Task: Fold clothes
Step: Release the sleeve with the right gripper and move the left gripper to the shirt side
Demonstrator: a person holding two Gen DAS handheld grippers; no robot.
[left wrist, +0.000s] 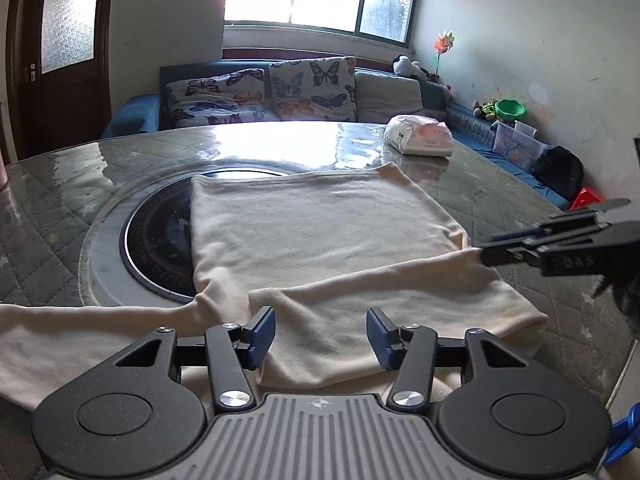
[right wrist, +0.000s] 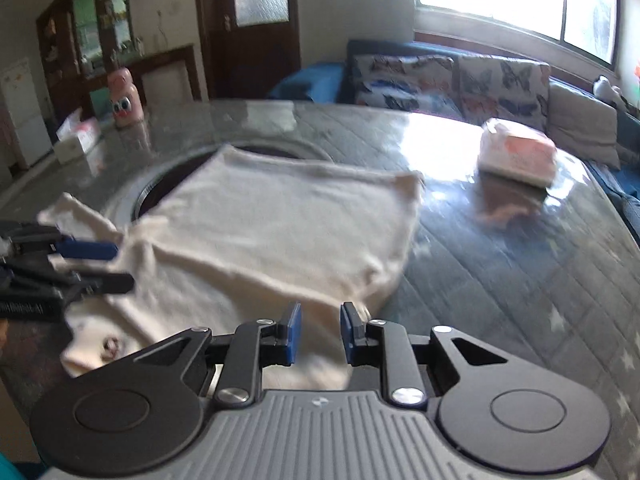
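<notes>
Cream garment spread on my table, my left gripper jaws apart above its fold, my right gripper jaws narrow, nothing gripped.

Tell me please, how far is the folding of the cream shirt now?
Done: the shirt lies flat on the table, one layer folded over its near part. In hand: the left hand-held gripper and right hand-held gripper are open there. Left: the sleeve lying out sideways, then the body.
</notes>
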